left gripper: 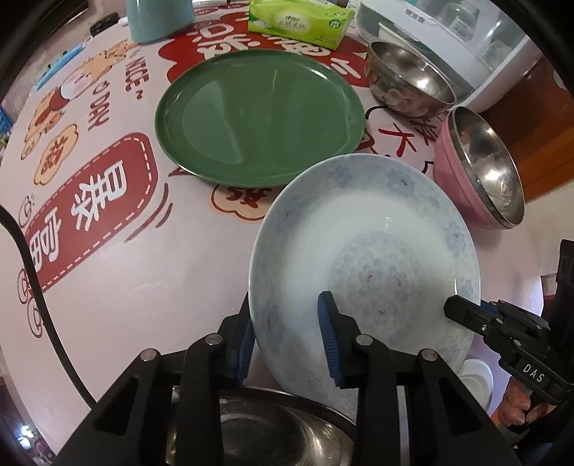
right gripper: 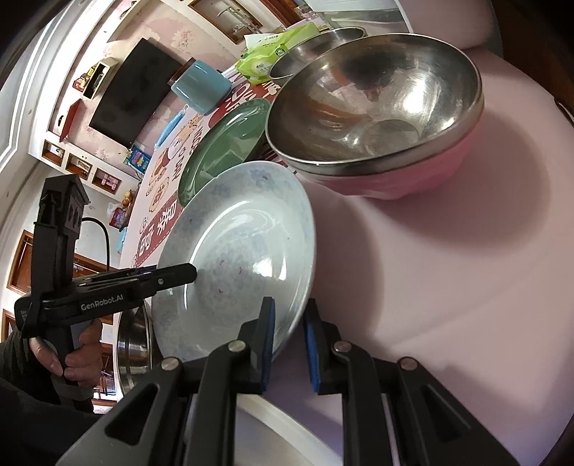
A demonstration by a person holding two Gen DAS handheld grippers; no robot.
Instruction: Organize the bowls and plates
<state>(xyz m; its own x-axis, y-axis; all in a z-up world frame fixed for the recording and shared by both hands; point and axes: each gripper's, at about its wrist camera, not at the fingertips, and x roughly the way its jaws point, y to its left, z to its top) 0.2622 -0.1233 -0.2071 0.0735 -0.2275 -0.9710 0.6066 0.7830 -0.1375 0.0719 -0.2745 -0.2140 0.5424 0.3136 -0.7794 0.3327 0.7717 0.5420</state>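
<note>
Place: a home dining or living room.
Table: round, under a pink printed tablecloth (left gripper: 118, 286), holding a tissue pack (left gripper: 299, 21).
Wall: a flat television (right gripper: 132, 96) against floral wallpaper (right gripper: 179, 36), with wooden shelves (right gripper: 229, 18).

Readable text: "DAS" in white on the right gripper (left gripper: 462, 312) body, left wrist view. "GenRobot.AI" in white along the left gripper (right gripper: 172, 274) body, right wrist view. Tablecloth (left gripper: 150, 286) has "NICE DAY" in red capitals, upside down from here, plus large Chinese characters. Green tissue pack (left gripper: 299, 21) carries Chinese print, too small to read, probably a brand.
</note>
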